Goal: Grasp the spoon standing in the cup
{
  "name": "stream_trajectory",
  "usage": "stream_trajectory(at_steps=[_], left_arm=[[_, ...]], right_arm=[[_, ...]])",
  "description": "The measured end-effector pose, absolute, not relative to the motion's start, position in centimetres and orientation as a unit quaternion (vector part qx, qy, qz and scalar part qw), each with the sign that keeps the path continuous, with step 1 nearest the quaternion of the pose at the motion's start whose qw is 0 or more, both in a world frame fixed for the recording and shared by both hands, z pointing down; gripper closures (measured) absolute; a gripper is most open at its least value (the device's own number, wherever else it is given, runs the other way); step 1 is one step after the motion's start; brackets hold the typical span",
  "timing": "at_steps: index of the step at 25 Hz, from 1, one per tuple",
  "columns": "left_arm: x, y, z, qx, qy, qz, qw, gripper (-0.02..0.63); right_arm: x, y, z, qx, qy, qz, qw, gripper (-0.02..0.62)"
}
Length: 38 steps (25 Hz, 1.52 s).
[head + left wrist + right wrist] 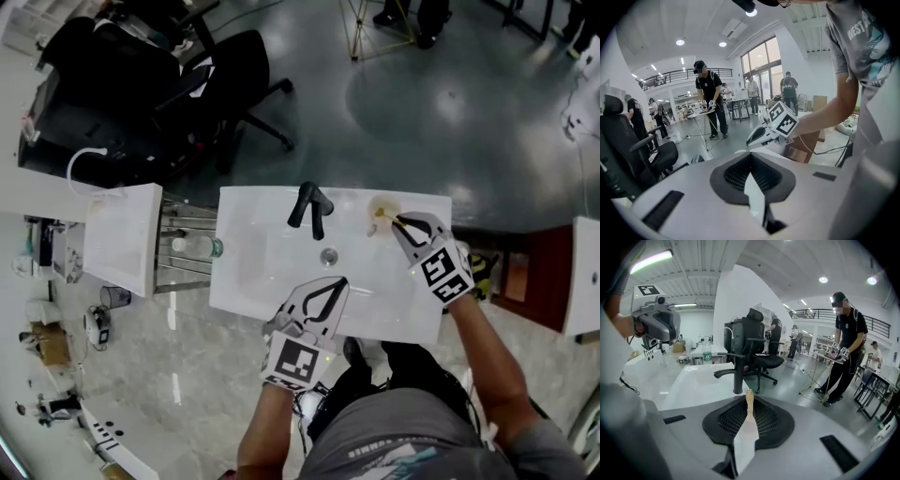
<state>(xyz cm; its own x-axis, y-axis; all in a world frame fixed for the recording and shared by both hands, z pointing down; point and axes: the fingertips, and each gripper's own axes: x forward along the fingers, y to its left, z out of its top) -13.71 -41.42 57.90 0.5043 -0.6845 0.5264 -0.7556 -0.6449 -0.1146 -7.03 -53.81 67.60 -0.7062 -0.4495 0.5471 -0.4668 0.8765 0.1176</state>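
A translucent cup [380, 205] stands at the back right of the white sink top [244, 281], with a pale wooden spoon [385, 216] in it. My right gripper [397, 220] reaches the cup from the right. In the right gripper view the spoon's handle [749, 401] sticks up out of the seam of the jaws, which are shut on it [749, 409]. My left gripper [343, 280] hovers over the front middle of the sink, shut with nothing in it; its closed jaws [751, 161] point toward the right gripper [757, 136].
A black faucet [309, 206] and a drain [328, 255] sit mid-sink, left of the cup. A plastic bottle [197, 247] lies on a rack left of the sink. A black office chair [225, 84] stands behind it. People stand further off [846, 333].
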Motion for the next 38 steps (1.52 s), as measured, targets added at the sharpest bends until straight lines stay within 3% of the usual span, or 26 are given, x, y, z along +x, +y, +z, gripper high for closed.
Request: stream_trajectory(at_steps=[38], left_arm=[[-19.6, -34.9, 48.0, 0.886, -0.411, 0.206, -0.065, 0.604]], right_arm=[[-10.0, -43.8, 49.0, 0.312, -0.901, -0.130, 0.273, 0.535]])
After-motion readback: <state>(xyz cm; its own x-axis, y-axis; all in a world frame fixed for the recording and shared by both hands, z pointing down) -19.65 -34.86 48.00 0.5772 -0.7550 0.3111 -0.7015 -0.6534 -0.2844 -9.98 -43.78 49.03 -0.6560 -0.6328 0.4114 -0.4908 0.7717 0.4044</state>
